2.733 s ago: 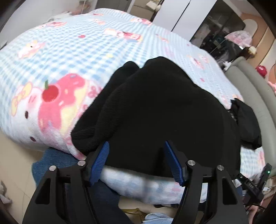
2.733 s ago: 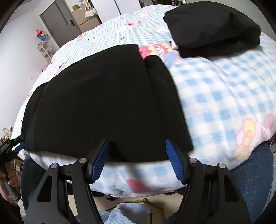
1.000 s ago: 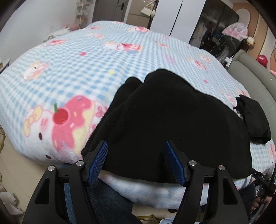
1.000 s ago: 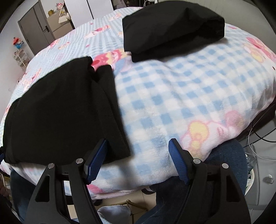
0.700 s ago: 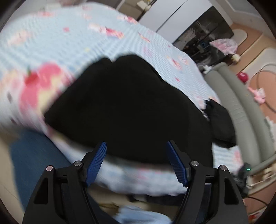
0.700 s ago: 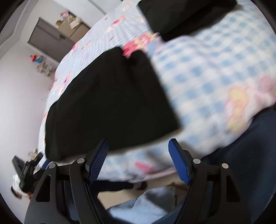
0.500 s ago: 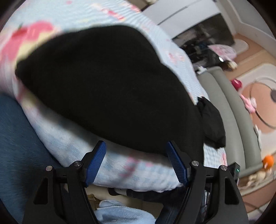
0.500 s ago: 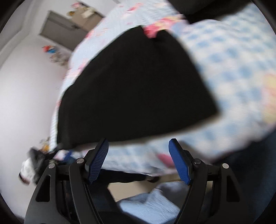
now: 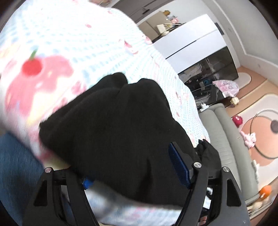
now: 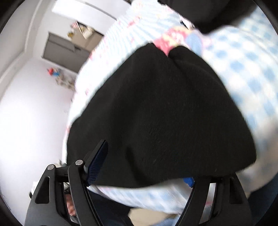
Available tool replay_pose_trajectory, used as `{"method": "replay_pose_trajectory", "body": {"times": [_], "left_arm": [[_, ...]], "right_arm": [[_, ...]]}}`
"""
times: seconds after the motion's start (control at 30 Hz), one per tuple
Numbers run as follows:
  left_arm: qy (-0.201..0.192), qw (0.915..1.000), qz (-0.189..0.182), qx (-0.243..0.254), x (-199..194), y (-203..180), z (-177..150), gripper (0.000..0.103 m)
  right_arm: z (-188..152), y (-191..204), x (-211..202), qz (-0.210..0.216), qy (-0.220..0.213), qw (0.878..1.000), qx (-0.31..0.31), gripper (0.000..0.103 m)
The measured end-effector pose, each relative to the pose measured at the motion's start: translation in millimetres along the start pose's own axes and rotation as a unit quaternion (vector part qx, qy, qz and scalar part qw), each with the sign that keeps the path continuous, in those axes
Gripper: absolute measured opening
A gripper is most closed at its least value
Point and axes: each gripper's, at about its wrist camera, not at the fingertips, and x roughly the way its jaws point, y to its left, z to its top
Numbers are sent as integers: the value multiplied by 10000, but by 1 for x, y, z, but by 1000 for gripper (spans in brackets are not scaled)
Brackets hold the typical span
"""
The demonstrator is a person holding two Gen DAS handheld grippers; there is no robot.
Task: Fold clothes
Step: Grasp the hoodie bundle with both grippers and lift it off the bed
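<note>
The black knit garment (image 9: pixel 121 125) lay partly folded at the near edge of the checked blanket (image 9: pixel 73 34). Both the left gripper (image 9: pixel 133 166) and right gripper (image 10: pixel 144 165) were spread, straddling its hem, 1 finger beneath. Closing was judged next.

Bare checked blanket (image 9: pixel 73 34) beyond black garment (image 9: pixel 118 125) — folded black pile (image 10: pixel 217 13) blocks far right

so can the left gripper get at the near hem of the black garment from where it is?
Probably yes. The left gripper is open and straddles the near edge of the black garment, one finger above the cloth, the other under the hem against the checked blanket. Nothing else sits between. Motion blur leaves the exact contact uncertain.
</note>
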Motion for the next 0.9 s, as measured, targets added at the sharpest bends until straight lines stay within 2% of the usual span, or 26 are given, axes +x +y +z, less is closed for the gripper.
{"method": "replay_pose_trajectory", "body": {"times": [0.1,0.13,0.2,0.27,0.3,0.37,0.47,0.53,0.6,0.67,0.7,0.73,0.77,0.8,0.83,0.87,0.9], "left_arm": [[337,9993,140,-59,17,6,-10,79],[363,9991,209,58,18,3,-11,79],[296,9985,282,360,14,-9,-9,79],[166,9980,252,556,8,-20,0,79],[98,9977,182,643,5,-25,4,78],[-4,9972,35,745,6,-35,12,78],[208,9983,44,551,24,-21,11,78],[538,9978,203,327,40,-6,2,72],[524,9974,266,429,42,-10,-3,73],[601,9970,154,453,46,-14,-2,82],[663,9967,132,443,48,-13,-1,83],[695,9967,134,398,49,-11,0,83],[713,9967,173,340,47,-11,2,82],[698,9968,262,286,44,-14,4,77],[595,9975,302,225,37,-18,7,60],[448,9984,270,221,29,-23,12,51],[322,9989,211,282,24,-28,15,50]], "right_arm": [[1,3,7,68,-104,9999,82,85],[-3,4,8,74,-174,9998,18,85],[-5,9,7,34,-237,9997,-105,84],[-1,18,2,47,-365,9992,-164,78],[2,22,-2,73,-456,9988,-177,75],[8,31,-10,135,-664,9974,-237,74],[10,31,3,-85,-699,9974,-146,77],[7,19,19,-36,-571,9983,99,86],[1,16,24,71,-654,9977,130,87],[-3,14,27,179,-734,9970,162,89],[-2,17,25,238,-765,9966,181,90],[-1,20,24,298,-797,9962,200,86],[0,23,23,357,-828,9957,219,81],[1,26,22,416,-859,9951,238,69],[1,29,20,469,-888,9947,234,62],[0,32,19,508,-911,9944,183,61],[-1,35,20,505,-905,9945,119,61]]}}
